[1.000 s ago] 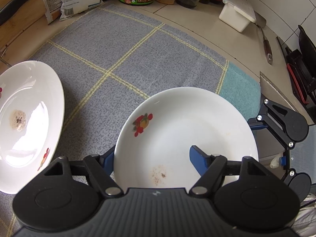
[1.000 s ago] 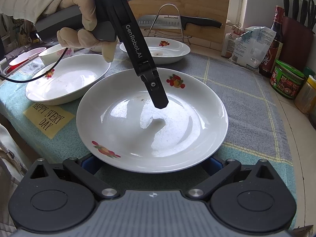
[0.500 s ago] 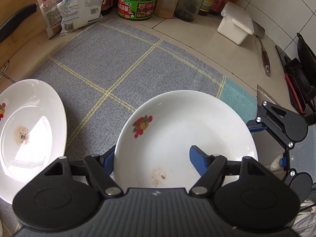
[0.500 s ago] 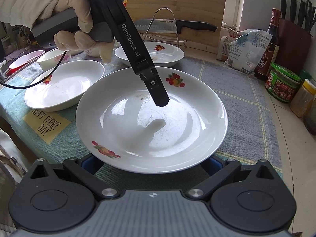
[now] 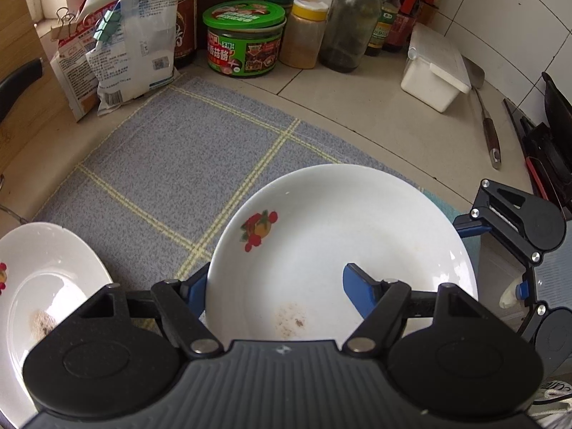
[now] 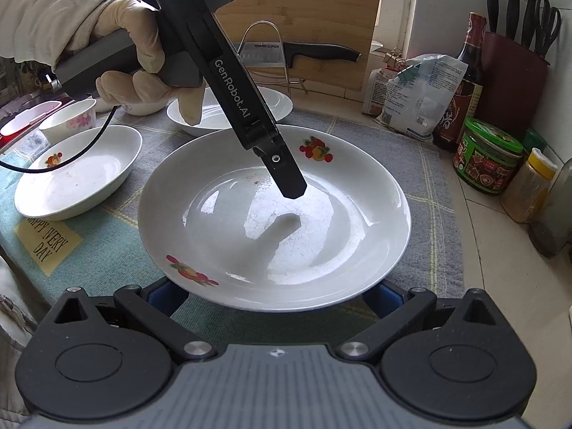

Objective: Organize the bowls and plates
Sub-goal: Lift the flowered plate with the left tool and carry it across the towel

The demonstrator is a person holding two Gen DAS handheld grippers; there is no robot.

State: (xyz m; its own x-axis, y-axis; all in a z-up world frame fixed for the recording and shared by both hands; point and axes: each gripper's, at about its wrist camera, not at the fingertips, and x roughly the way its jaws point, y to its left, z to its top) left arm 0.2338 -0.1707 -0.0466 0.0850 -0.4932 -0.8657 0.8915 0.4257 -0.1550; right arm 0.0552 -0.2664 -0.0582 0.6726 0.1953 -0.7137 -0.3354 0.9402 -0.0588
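Observation:
A white deep plate [image 5: 339,243] with a fruit print and crumbs hangs over the grey checked cloth [image 5: 171,164]. My left gripper [image 5: 275,282] straddles its rim, one blue finger outside under the edge and the other inside the well, and it is shut on the plate. In the right wrist view the same plate [image 6: 271,221] fills the middle. One of the left gripper's fingers [image 6: 286,175] reaches down into it from a gloved hand [image 6: 139,50]. My right gripper [image 6: 271,293] sits at the near rim, its fingertips hidden beneath the plate.
Two more white plates [image 6: 78,175] [image 6: 221,111] and a small bowl [image 6: 68,121] lie to the left and behind. Jars [image 5: 246,39], bottles, bags and a white box [image 5: 436,68] line the counter's back. A knife rack and cutting board stand behind.
Both grippers have carried the plate together across the cloth toward the jars and bottles. The neighbouring plate has slid further out at the left of the left wrist view.

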